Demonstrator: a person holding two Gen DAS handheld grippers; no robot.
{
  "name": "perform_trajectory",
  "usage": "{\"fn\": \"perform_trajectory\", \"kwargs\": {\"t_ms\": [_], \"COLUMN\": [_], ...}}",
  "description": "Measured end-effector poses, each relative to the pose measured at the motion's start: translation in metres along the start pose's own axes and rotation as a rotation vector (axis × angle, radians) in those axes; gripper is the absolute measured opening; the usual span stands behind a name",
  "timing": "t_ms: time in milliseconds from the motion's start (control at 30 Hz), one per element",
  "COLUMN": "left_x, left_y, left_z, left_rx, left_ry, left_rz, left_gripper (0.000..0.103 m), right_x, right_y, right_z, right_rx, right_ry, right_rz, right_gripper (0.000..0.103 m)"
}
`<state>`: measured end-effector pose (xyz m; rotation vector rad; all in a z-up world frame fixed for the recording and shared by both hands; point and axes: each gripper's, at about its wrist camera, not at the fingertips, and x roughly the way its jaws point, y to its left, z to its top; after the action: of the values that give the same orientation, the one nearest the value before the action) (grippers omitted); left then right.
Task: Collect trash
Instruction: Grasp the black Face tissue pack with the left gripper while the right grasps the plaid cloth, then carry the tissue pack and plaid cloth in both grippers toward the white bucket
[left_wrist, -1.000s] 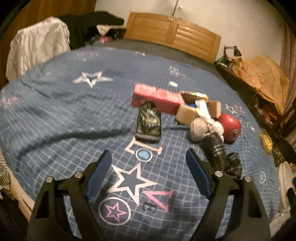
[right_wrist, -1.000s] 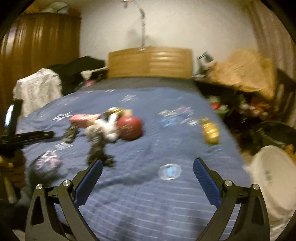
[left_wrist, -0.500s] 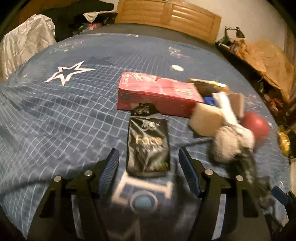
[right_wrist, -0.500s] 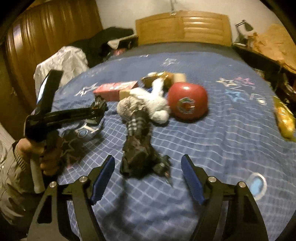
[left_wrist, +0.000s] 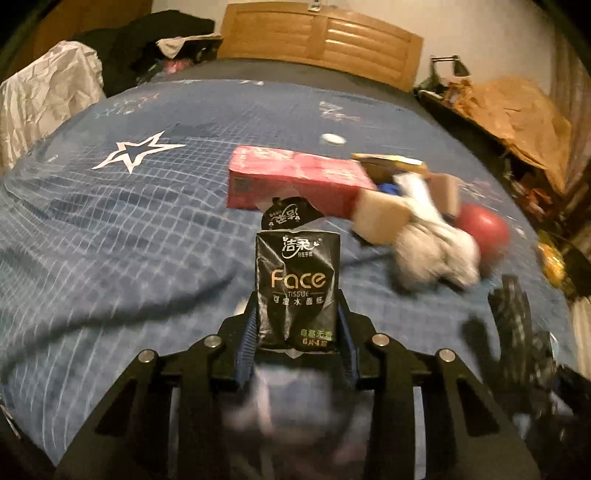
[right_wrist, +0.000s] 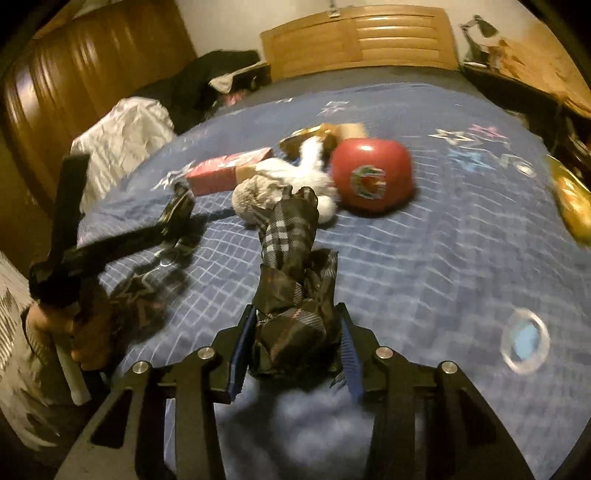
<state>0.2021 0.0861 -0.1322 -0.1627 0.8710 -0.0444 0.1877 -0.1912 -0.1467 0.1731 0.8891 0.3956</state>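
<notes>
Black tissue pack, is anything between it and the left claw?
Nothing visible. The left claw is already shut on the black tissue pack, with its blue pads against the pack's two sides. The pink box lies beyond it, apart.

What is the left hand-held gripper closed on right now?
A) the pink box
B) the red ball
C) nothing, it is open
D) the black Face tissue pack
D: in the left wrist view the left hand-held gripper has its blue pads pressed against both sides of the black Face tissue pack.
</notes>
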Motion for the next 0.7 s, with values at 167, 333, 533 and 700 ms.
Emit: {"fn": "perform_trajectory", "kwargs": {"t_ms": [167, 333, 533, 700], "left_x": [-0.035, -0.055, -0.065, -0.073], "left_y": [-0.021, -0.044, -0.064, -0.077], "left_z": [-0.035, -0.056, -0.069, -0.075], "left_rx": [0.05, 0.088, 0.135, 0.171], "left_ry": [0.016, -0.002, -0.001, -0.023], "left_rz": [-0.063, -0.033, -0.055, -0.025], "left_gripper": [0.036, 0.037, 0.037, 0.037], "right_x": [-0.05, -0.083, -0.088, -0.098], "right_y": [-0.02, -0.027, -0.021, -0.013], "right_z": [-0.017, -0.044, -0.068, -0.071], "right_rx": [0.066, 0.107, 0.106, 0.097], "right_ry": [-0.044, -0.081, -0.067, -0.105], "right_rz": [-0.035, -0.09, -0.083, -0.081], "right_gripper": [0.044, 0.044, 0.044, 0.044]}}
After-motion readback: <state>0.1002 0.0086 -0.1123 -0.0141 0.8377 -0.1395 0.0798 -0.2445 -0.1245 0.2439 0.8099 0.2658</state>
